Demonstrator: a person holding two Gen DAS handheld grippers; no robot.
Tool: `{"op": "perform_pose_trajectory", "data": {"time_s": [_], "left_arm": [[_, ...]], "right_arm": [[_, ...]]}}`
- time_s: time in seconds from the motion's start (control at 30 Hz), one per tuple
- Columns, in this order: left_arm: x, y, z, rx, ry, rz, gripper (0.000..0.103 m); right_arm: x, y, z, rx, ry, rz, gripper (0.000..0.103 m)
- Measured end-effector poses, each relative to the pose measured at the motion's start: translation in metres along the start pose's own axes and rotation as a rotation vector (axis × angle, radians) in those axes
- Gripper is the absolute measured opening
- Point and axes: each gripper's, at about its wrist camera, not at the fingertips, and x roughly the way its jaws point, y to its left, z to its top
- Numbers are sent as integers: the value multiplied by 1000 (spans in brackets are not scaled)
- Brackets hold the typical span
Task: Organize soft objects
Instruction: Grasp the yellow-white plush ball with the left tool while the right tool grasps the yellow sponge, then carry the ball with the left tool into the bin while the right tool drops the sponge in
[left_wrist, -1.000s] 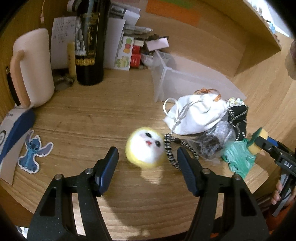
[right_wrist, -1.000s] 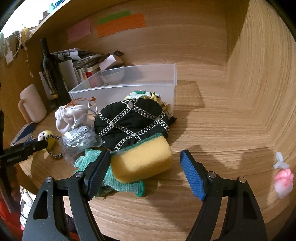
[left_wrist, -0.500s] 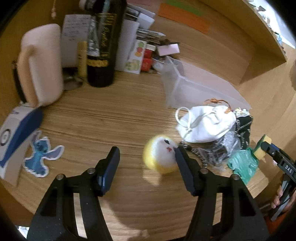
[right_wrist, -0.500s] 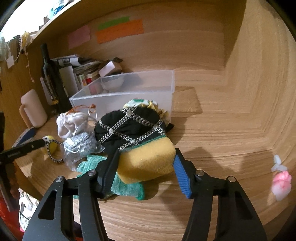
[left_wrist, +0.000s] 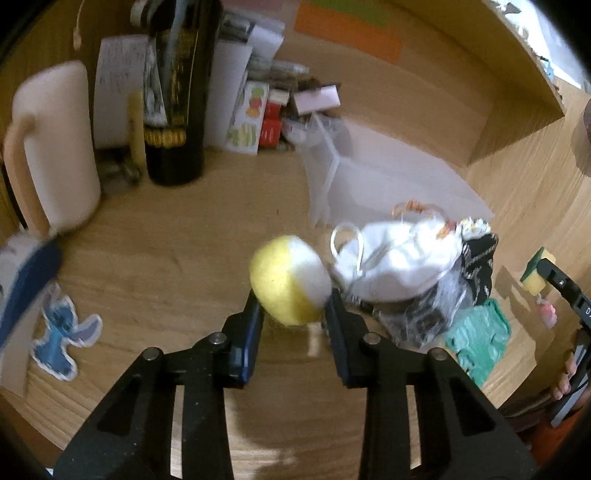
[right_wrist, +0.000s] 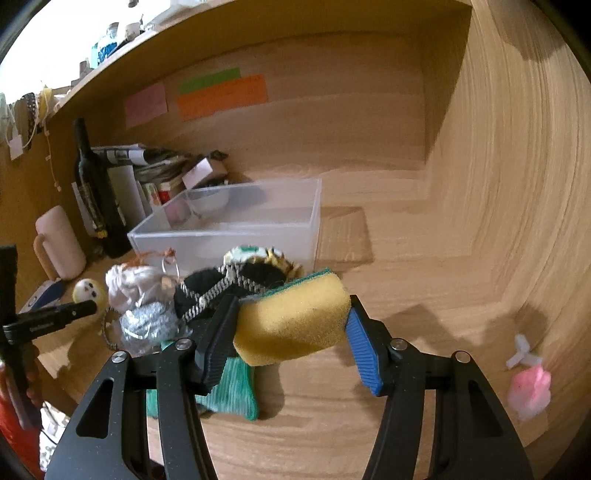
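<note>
Soft objects sit heaped just in front of the clear plastic bin (right_wrist: 258, 218) on my worktop (right_wrist: 406, 280): a white drawstring pouch (left_wrist: 399, 258), a crinkled silver bag (right_wrist: 147, 325), a black chain-trimmed purse (right_wrist: 221, 291) and a green cloth (right_wrist: 232, 387), all touching one another.

My left claw (left_wrist: 293, 310) is pinched on the yellow-and-white plush ball (left_wrist: 288, 280), which rides between the tips, just beside the pouch; I cannot tell whether a cord links the two. My right claw (right_wrist: 291, 321) is clamped on the yellow sponge (right_wrist: 291, 321) with its green scouring face turned toward the bin, held above the green cloth and the near edge of the purse.

To the left of the bin stand a dark wine bottle (left_wrist: 177, 92), a cream mug (left_wrist: 55, 147) and a leaning stack of papers and small boxes (left_wrist: 255, 110). A blue cartoon sticker (left_wrist: 62, 336) lies flat near the worktop's front left edge, next to a blue-and-white item I cannot identify.

To my right a small pink soft thing (right_wrist: 528, 391) lies by the side wall, well apart from the heap. Bare wood stretches between the bin and that wall, and between the mug and the ball. The bin's top is open, with a bowl-like shape at its far end.
</note>
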Motion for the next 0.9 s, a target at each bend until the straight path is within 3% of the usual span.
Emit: {"op": "perform_pose_trajectory", "data": {"time_s": [0.23, 0.5, 0.7, 0.9], "left_arm": [[-26, -17, 36, 68, -126, 8, 34], [-23, -46, 79, 145, -187, -24, 34], [3, -63, 104, 181, -151, -66, 34], [43, -73, 116, 204, -46, -95, 34]], "right_arm": [[-3, 8, 24, -28, -87, 11, 55], [4, 23, 55, -77, -157, 57, 55], [28, 32, 74, -129, -145, 62, 55], [66, 36, 77, -167, -74, 44, 55]]}}
